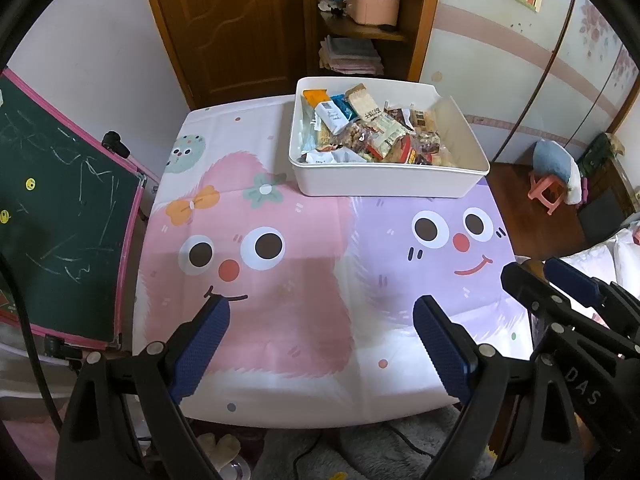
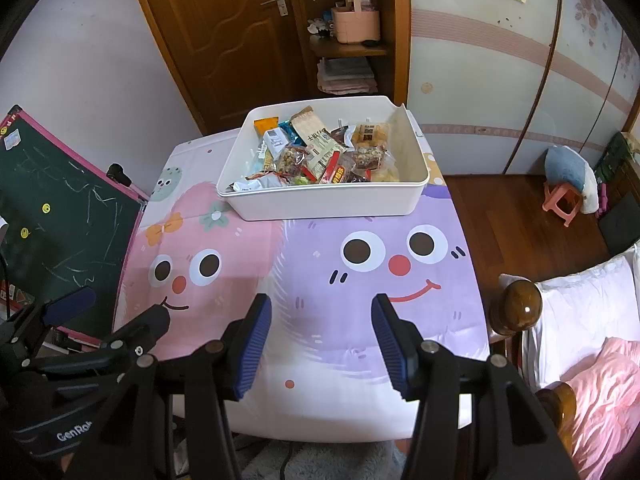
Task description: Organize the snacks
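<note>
- Your left gripper (image 1: 320, 320) sits at the lower centre of the left wrist view, its blue-padded jaws spread wide with nothing between them; only the cartoon tablecloth (image 1: 280, 300) shows in the gap.
- Your right gripper (image 2: 322, 316) sits at the lower centre of the right wrist view, jaws parted to a moderate gap and likewise empty. Neither tool touches any item.
- The white bin (image 1: 384, 182) stands in the upper centre of both views, at the far side of the table, well apart from both grippers.
- The snacks (image 1: 368, 128) lie inside that bin in a loose, overlapping pile: assorted wrapped bars and packets, heaped toward its left and middle. The right end of the bin, upper right of centre, looks nearly bare.
- No snack lies on the tablecloth in either view, and I see no second container or sorted row anywhere on the table.
- Judgement: if the task meant gathering snacks into the bin, that part looks complete. If it means sorting or lining them up, nothing visible suggests that has begun; the pile shows no order.
- What remains, as I judge it: you must reach forward to the bin before either gripper can take a packet.
</note>
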{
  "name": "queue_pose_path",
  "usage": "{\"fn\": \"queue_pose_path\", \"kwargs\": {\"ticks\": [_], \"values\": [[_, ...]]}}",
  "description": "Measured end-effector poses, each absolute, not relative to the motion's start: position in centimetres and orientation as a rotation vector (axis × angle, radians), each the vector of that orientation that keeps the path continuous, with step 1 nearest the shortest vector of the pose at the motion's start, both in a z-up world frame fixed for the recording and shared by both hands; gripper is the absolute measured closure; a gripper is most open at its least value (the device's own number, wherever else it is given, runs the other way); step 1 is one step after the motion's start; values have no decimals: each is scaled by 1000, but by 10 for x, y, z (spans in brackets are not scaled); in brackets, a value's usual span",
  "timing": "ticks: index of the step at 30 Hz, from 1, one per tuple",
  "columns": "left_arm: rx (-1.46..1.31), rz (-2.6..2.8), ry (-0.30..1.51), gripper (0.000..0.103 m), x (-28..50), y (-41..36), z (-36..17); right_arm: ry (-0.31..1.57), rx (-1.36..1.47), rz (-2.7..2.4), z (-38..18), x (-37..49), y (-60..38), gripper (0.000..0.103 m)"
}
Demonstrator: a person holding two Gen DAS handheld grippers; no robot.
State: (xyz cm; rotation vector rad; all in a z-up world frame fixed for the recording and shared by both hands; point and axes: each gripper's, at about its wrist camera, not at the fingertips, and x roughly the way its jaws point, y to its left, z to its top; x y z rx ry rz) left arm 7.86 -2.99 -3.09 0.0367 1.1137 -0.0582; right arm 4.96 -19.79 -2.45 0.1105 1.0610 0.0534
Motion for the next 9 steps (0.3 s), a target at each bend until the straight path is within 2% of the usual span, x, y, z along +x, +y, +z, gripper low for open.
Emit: {"fn": "queue_pose_path", "kwargs": {"ticks": [9], "values": [[37, -58, 1117, 11, 78, -29, -30, 1059, 113, 50, -25, 49, -197, 51]]}}
